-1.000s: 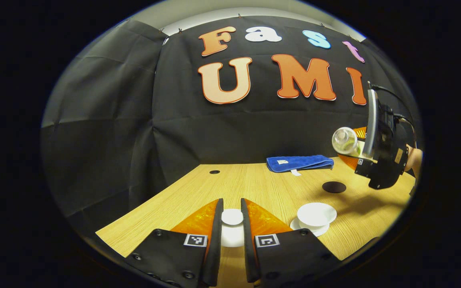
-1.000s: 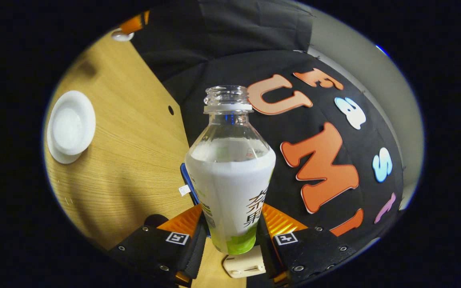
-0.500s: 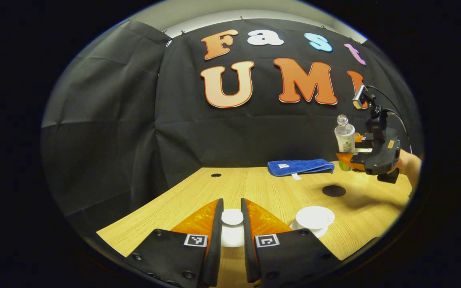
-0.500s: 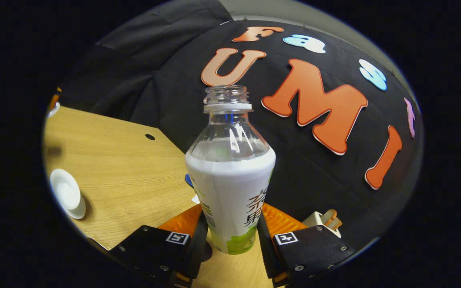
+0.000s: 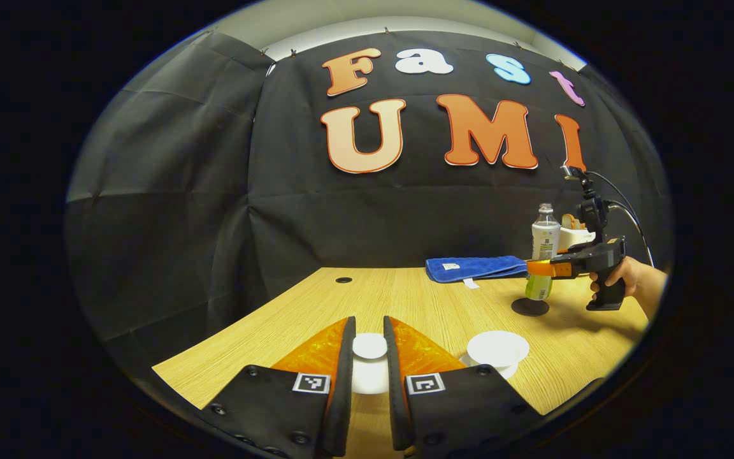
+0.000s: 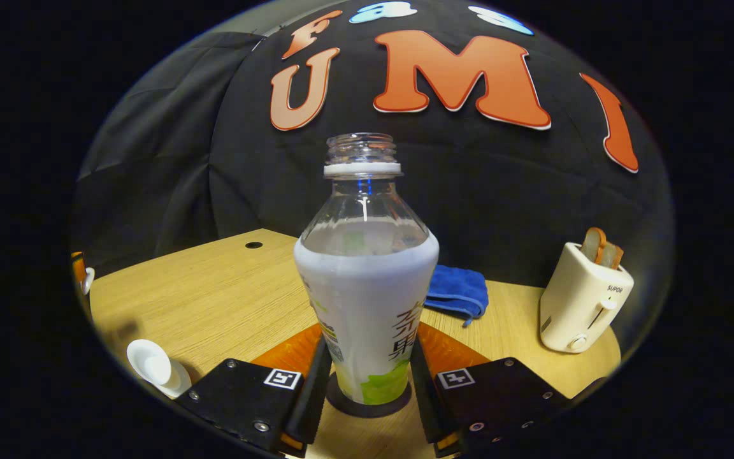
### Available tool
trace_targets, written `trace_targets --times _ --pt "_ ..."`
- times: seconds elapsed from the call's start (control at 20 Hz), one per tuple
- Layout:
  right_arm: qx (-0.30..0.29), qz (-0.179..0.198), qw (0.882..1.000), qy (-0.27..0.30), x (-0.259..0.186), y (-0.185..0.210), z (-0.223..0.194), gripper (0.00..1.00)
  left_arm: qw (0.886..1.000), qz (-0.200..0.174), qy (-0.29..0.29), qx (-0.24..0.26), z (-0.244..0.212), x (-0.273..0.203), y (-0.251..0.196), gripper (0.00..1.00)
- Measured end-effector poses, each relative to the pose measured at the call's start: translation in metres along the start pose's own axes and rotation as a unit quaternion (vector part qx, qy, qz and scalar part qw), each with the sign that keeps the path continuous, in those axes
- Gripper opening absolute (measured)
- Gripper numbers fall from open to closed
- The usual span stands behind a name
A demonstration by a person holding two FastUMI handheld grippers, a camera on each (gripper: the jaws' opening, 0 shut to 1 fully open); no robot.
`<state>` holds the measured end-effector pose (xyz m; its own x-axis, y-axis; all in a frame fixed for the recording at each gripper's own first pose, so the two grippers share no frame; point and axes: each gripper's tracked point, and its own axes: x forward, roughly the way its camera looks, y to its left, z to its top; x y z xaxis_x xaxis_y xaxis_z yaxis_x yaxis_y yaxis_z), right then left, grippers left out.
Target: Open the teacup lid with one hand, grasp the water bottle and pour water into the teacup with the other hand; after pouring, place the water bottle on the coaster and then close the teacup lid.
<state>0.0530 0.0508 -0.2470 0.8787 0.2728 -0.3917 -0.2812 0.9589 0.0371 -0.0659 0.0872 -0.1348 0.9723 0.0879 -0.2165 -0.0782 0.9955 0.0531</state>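
I see a clear water bottle (image 6: pixel 366 274) with a white wrap, green at its foot and dark lettering, over a black coaster (image 6: pixel 367 407). The teacup (image 5: pixel 497 348) and lid (image 5: pixel 369 346) are white, the towel (image 5: pixel 475 266) blue, the toaster (image 6: pixel 583 298) cream, the counter (image 5: pixel 418 299) pale wood-grain.

Black cloth wall (image 5: pixel 169 210) behind a light wooden table (image 5: pixel 418 299) with a grommet hole (image 5: pixel 343 280); pale ceiling strip (image 5: pixel 341 22) above

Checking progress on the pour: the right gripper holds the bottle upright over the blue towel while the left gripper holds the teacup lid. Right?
Not quite. The bottle stands upright over the dark coaster, not the blue towel, as the right gripper view shows. The right gripper grips it, and the left gripper holds the teacup lid.
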Motion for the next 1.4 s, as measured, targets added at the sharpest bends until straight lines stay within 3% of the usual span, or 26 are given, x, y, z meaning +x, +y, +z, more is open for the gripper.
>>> trace_targets --times 0.35,0.65,0.8,1.05,1.4 --pt "0.02 0.007 0.999 0.027 0.011 0.003 -0.023 0.63 1.0 0.009 0.007 -0.008 -0.006 0.001 0.002 0.3" --pt "0.009 0.006 1.0 0.015 0.014 0.004 -0.019 0.63 1.0 0.003 0.002 -0.017 -0.004 0.004 -0.006 0.29" --pt "-0.008 0.004 1.0 0.015 0.014 0.004 -0.02 0.68 1.0 -0.008 0.0 -0.024 -0.002 0.006 -0.015 0.29" --pt "-0.006 0.009 1.0 0.013 -0.002 0.001 -0.017 0.98 0.998 -0.036 -0.011 -0.041 0.008 0.015 -0.039 0.29" --pt "0.024 -0.006 1.0 -0.004 -0.045 -0.015 -0.019 0.98 0.992 -0.101 -0.019 -0.068 0.022 0.029 -0.098 0.3"
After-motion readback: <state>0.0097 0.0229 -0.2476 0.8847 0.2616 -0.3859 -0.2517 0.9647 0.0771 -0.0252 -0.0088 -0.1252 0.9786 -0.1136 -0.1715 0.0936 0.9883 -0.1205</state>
